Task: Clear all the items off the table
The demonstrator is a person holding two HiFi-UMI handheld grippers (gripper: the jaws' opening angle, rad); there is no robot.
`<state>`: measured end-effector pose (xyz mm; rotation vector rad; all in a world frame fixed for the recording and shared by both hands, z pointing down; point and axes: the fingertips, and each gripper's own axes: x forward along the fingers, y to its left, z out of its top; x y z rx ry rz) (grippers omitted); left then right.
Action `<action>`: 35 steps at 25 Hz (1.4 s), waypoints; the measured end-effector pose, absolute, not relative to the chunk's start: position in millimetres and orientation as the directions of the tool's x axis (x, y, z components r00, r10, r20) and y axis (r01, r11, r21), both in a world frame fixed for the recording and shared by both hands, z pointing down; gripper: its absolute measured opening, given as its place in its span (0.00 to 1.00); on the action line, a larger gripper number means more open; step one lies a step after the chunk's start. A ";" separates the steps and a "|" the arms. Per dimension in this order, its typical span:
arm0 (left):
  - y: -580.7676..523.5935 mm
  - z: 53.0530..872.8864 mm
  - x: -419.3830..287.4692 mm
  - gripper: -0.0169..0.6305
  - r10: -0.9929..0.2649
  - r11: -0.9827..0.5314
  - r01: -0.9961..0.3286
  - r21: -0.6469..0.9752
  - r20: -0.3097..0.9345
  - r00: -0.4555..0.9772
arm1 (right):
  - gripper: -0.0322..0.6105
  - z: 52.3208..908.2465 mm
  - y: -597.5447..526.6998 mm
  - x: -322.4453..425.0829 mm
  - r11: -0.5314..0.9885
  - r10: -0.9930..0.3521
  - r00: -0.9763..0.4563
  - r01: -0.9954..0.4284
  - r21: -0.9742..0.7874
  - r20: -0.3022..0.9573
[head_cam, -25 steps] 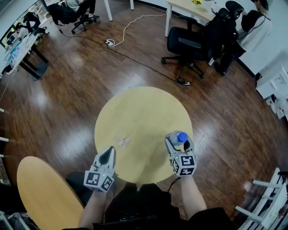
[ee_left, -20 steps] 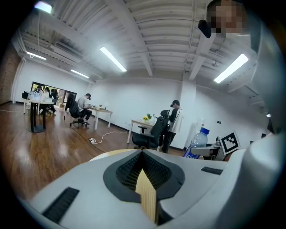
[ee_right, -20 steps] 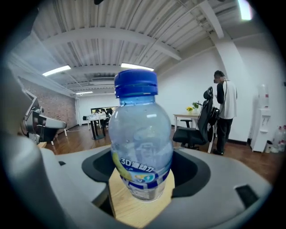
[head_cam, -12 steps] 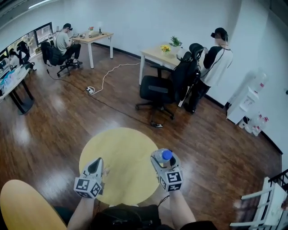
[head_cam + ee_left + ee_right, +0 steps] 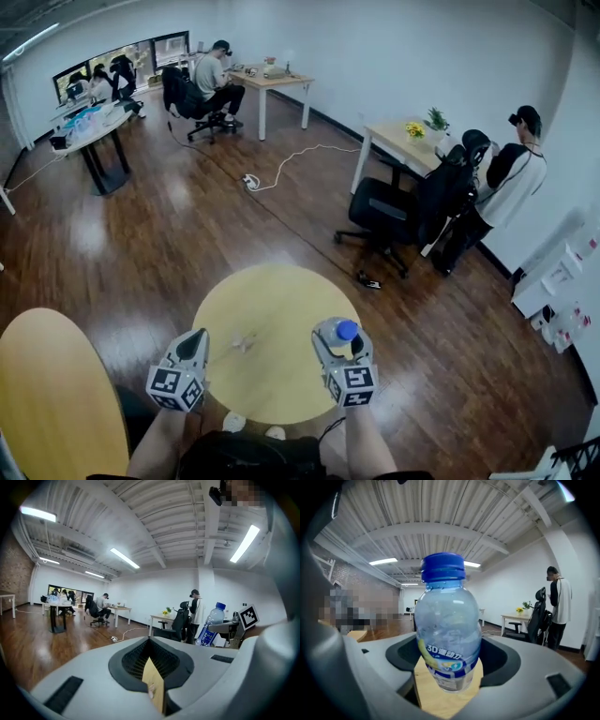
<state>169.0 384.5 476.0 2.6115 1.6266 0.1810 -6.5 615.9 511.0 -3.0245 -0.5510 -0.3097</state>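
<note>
Right tongs (image 5: pixel 336 342) grasp a clear plastic water bottle (image 5: pixel 339 330) with a blue cap.
The bottle is upright over the 3 o'clock side of the round yellow wooden worktop (image 5: pixel 281 291). The left tongs (image 5: pixel 197 336) are clenched on nothing at its 9 o'clock rim, and a small pale crumpled scrap (image 5: pixel 244 343) lies on the worktop near them.

Clear bottle (image 5: pixel 337 337), blue cap (image 5: pixel 443 567), upright, in right tool (image 5: pixel 449 670)

Bare table (image 5: pixel 281 291) lies far of both grippers; only a small scrap (image 5: pixel 244 343) sits just right of the left gripper (image 5: pixel 195 336). A bottle (image 5: pixel 345 330) fills the right gripper (image 5: pixel 337 339). A second table (image 5: pixel 47 394) crowds the near left.
</note>
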 end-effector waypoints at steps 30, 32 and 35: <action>-136.3 454.5 191.1 0.03 0.263 -0.944 0.270 0.191 -0.065 0.963 | 0.63 448.3 185.0 221.9 -0.911 -0.370 0.915 -0.391 0.131 0.163; -179.9 458.6 179.6 0.03 0.183 -0.962 0.191 0.193 -0.061 0.981 | 0.63 455.0 137.3 235.0 -0.875 -0.446 0.879 -0.468 0.126 0.167; -243.8 457.8 150.5 0.03 0.064 -0.978 0.074 0.193 -0.058 0.996 | 0.63 459.4 57.7 243.4 -0.801 -0.562 0.808 -0.585 0.126 0.177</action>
